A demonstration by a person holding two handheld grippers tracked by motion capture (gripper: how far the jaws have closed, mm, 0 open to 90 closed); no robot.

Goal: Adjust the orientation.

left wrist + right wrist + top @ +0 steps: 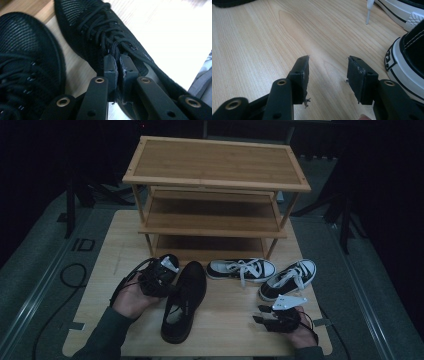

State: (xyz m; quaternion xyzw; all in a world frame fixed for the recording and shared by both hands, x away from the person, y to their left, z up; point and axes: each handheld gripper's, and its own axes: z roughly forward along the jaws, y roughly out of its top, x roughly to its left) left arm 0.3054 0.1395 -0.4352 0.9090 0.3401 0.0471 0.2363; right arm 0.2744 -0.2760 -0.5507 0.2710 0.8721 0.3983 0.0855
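A black mesh shoe [186,297] lies on the wooden table [230,320], toe toward the rack. My left gripper [171,284] comes at it from the left. In the left gripper view, my left gripper [117,60] is shut on that black shoe [95,30], pinching its upper laces and tongue. A second black shoe [25,62] lies close beside it. My right gripper [259,314] rests open near the front right of the table. The right gripper view shows my right gripper [328,66] with only bare tabletop [262,45] between its jaws.
A three-tier bamboo shoe rack [215,165] stands at the back of the table. Two black-and-white canvas sneakers [241,268] [288,279] lie in front of it on the right, the nearer sneaker [409,62] just right of my right gripper. Cables trail off the table's left side.
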